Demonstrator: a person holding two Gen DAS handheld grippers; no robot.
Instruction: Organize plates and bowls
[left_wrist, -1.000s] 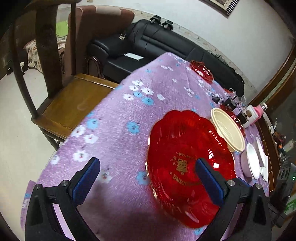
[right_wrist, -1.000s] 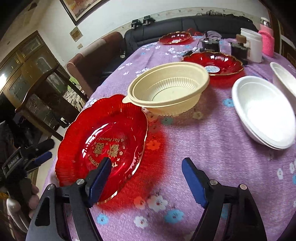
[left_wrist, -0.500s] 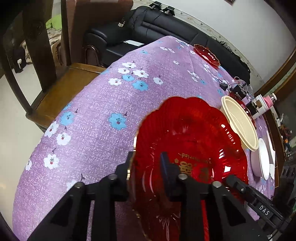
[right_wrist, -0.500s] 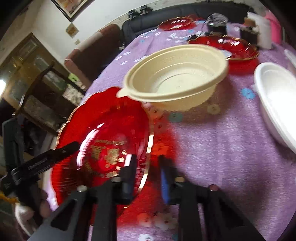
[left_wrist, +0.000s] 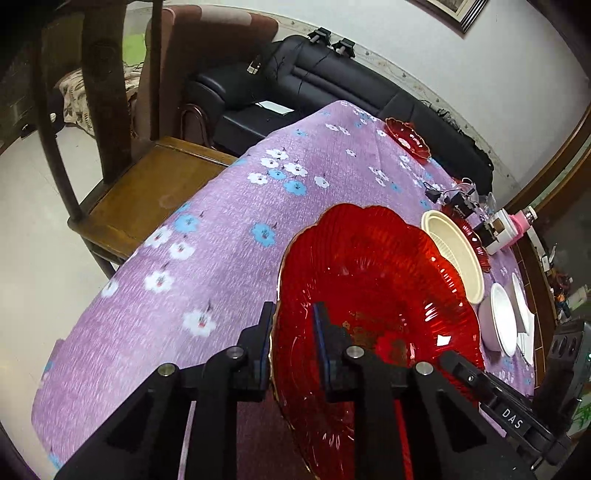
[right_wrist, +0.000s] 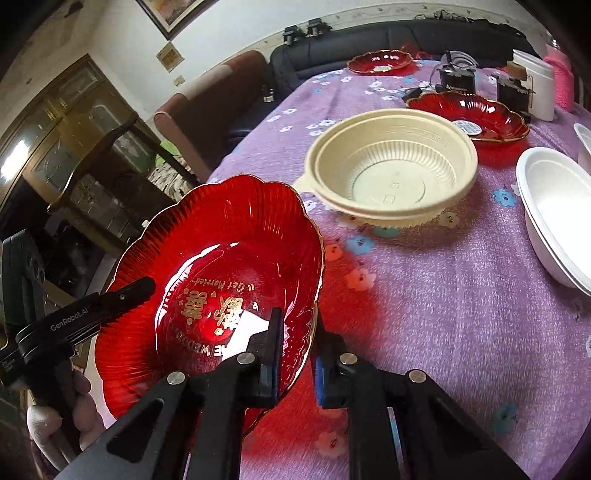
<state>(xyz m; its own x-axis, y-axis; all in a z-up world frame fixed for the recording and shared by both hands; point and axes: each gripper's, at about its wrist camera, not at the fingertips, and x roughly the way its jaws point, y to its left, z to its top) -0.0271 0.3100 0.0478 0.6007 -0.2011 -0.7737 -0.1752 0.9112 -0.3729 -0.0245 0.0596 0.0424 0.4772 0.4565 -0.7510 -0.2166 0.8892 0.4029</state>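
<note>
— Red, ribbed, gold-edged: where is that red glass plate (right_wrist: 221, 258)?

— Just beside the cream plastic bowl (right_wrist: 395, 170), over the purple flowered cloth of the bench (right_wrist: 443, 295), tilted up.

— And the jaws?

— The left gripper (left_wrist: 291, 343) has just closed its jaws narrow on the plate's rim; the right gripper (right_wrist: 297, 354) pinches the opposite rim the same way. White bowls (right_wrist: 554, 206) sit to the cream bowl's right, a smaller red dish (right_wrist: 476, 114) behind it.
</note>
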